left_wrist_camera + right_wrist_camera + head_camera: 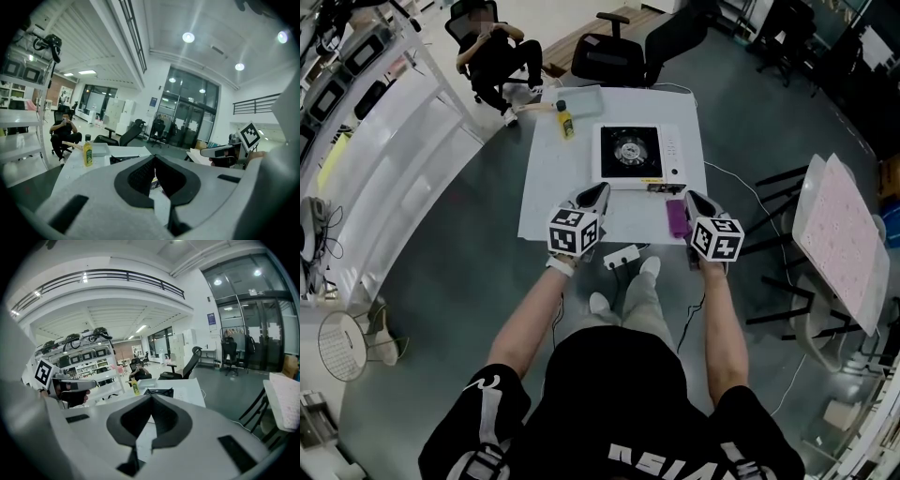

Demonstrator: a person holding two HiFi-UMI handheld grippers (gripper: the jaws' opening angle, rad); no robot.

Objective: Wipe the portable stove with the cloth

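A white portable stove [637, 155] with a black top stands on the right half of the white table [558, 187]. A purple cloth [677, 217] lies on the table just in front of the stove's right corner. My left gripper [602, 190] hovers over the table's near edge, left of the cloth, jaws shut and empty [154, 159]. My right gripper [692, 197] is held right beside the cloth, a little to its right, jaws shut with nothing between them [151, 397]. In the right gripper view the stove [158, 392] shows just beyond the fingertips.
A yellow bottle [566, 120] and a pale tray [579, 98] sit at the table's far left. A person sits in a chair [497, 52] beyond the table, near black office chairs [619, 52]. A white power strip [622, 255] lies on the floor by my feet. A white folding rack [839, 239] stands at the right.
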